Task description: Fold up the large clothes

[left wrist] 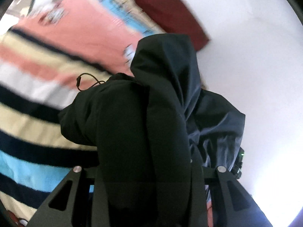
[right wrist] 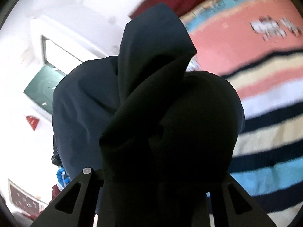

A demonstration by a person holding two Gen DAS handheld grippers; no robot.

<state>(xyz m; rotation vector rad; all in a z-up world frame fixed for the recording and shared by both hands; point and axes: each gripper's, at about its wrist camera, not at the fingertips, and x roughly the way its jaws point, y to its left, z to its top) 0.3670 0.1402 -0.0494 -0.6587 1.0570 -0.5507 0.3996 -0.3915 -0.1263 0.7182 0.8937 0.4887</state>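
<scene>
Garment bunched in left claw; bedspread behind, left; pillow beyond.

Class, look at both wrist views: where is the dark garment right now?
The dark garment fills the centre of both wrist views, bunched between each gripper's fingers and held above the striped bedspread, with the dark red headboard beyond it.
</scene>
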